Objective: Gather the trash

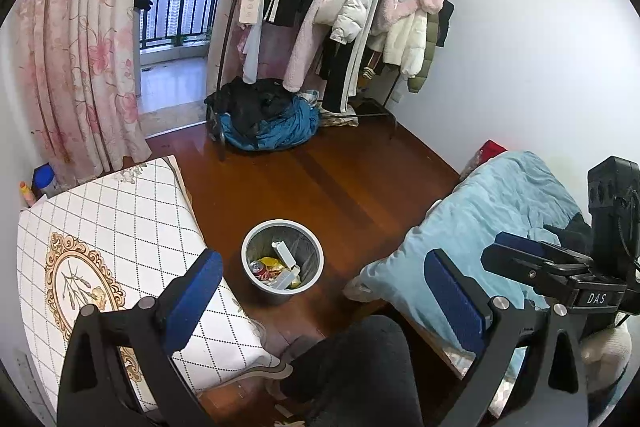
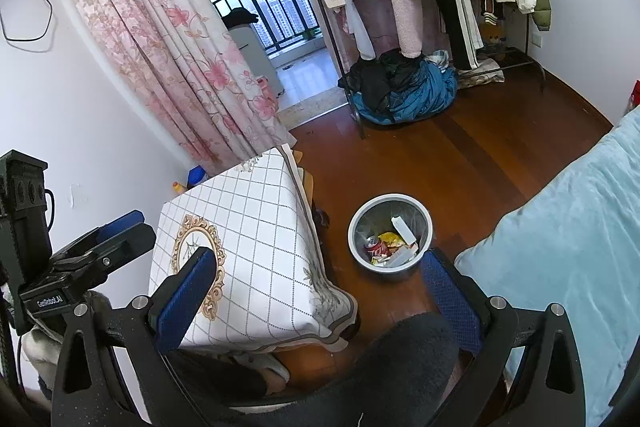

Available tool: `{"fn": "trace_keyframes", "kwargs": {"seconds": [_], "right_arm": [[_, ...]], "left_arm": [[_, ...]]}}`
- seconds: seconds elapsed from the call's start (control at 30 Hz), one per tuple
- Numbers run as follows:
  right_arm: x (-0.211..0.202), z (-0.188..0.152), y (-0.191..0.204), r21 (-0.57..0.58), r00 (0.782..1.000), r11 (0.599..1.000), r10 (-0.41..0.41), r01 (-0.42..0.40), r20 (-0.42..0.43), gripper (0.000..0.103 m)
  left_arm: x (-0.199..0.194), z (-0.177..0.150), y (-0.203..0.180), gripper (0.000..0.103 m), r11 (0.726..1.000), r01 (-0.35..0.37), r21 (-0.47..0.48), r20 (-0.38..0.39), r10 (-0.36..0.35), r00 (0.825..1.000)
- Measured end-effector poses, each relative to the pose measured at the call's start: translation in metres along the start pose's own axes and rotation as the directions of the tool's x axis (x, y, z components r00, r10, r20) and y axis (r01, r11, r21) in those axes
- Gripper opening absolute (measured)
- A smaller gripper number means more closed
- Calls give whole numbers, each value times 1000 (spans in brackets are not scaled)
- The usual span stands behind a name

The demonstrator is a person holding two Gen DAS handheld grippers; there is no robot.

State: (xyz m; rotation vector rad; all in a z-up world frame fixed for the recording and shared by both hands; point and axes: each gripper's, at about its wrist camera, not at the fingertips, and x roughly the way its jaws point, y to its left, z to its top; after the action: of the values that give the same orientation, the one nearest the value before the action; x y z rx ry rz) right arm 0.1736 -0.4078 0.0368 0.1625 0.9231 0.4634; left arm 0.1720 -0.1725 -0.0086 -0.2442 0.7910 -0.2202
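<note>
A grey waste bin stands on the brown wooden floor between a small table and a bed. Inside lie a red drink can, a yellow wrapper and white packaging. My left gripper hangs open above and in front of the bin, nothing between its blue pads. My right gripper is open too and empty, held over the table's corner and the floor. Each gripper shows at the edge of the other's view.
A table under a white checked cloth stands left of the bin; a bed with a light blue cover lies right. A loaded clothes rack and a pile of dark and blue clothes stand behind. A person's dark knee and a shoe are below.
</note>
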Motion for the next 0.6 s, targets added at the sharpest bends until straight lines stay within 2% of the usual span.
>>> {"fn": "trace_keyframes", "kwargs": {"seconds": [0.6], "right_arm": [[-2,-3,5,-25,1000,999,20,-20,-20,103]], "left_arm": [[-3,-2,1,103,1000,17,-16,-1,-17,1000]]}}
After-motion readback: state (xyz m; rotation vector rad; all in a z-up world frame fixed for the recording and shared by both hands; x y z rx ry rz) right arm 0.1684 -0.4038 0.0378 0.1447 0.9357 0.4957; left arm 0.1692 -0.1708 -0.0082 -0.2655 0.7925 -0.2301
